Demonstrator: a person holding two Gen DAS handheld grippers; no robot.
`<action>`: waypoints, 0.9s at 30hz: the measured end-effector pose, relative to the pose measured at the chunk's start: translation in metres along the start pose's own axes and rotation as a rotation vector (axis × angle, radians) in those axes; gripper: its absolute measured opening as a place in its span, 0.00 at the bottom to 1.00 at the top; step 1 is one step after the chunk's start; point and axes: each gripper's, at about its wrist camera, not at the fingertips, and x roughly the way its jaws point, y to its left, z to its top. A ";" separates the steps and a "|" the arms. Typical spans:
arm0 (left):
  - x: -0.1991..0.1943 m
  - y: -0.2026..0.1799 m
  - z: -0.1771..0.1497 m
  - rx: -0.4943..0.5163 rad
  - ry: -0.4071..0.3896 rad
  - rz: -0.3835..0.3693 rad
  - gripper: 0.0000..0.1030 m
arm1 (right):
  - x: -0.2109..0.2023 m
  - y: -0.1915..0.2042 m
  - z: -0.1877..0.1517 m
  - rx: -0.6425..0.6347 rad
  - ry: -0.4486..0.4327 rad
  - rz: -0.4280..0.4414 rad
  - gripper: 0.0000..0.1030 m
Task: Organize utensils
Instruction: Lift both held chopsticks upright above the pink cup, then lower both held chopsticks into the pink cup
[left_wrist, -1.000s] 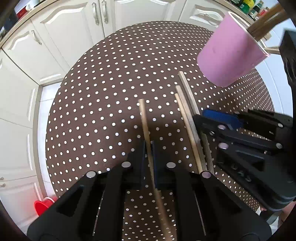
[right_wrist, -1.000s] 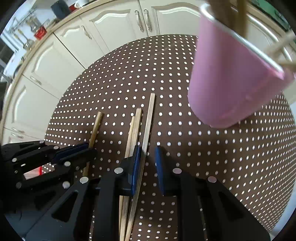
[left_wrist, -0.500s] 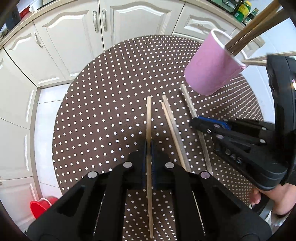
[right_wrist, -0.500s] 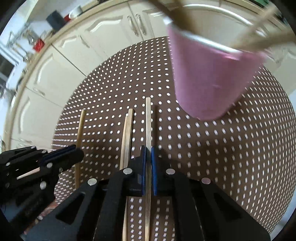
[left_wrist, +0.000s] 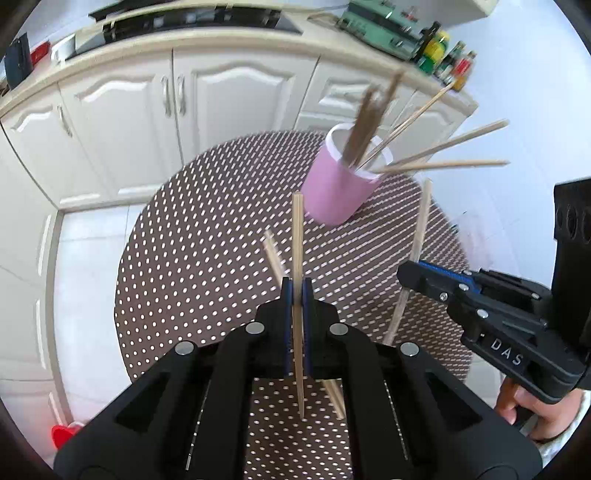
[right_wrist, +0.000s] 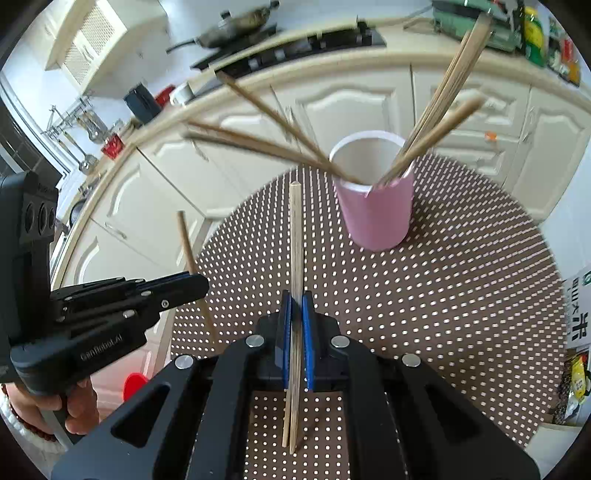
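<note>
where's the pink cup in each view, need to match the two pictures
Left wrist: the pink cup stands upper right of centre on the dotted table, beyond the chopstick held in the left gripper.
Right wrist: the pink cup stands upper centre, slightly right, beyond the right gripper.
Shared landmark: the brown polka-dot tablecloth under the cup.

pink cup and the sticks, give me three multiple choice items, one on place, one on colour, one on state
1. Where does the pink cup stand?
A. on the dotted table
B. on the counter
C. on the floor

2. What colour are the pads of the right gripper?
A. red
B. blue
C. white

3. What is the left gripper doing?
A. open, empty
B. shut on the cup
C. shut on a stick

A: the cup rests on the dotted cloth.
B: blue shows beside the stick.
C: the stick is clamped between its pads.
</note>
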 end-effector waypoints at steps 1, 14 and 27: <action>-0.006 -0.002 0.001 0.005 -0.012 -0.006 0.05 | -0.007 0.002 -0.001 0.002 -0.018 -0.002 0.04; -0.079 -0.042 0.031 0.074 -0.185 -0.082 0.05 | -0.082 0.014 0.021 -0.034 -0.282 -0.056 0.04; -0.098 -0.071 0.106 0.106 -0.320 -0.100 0.05 | -0.116 -0.004 0.084 -0.051 -0.457 -0.071 0.04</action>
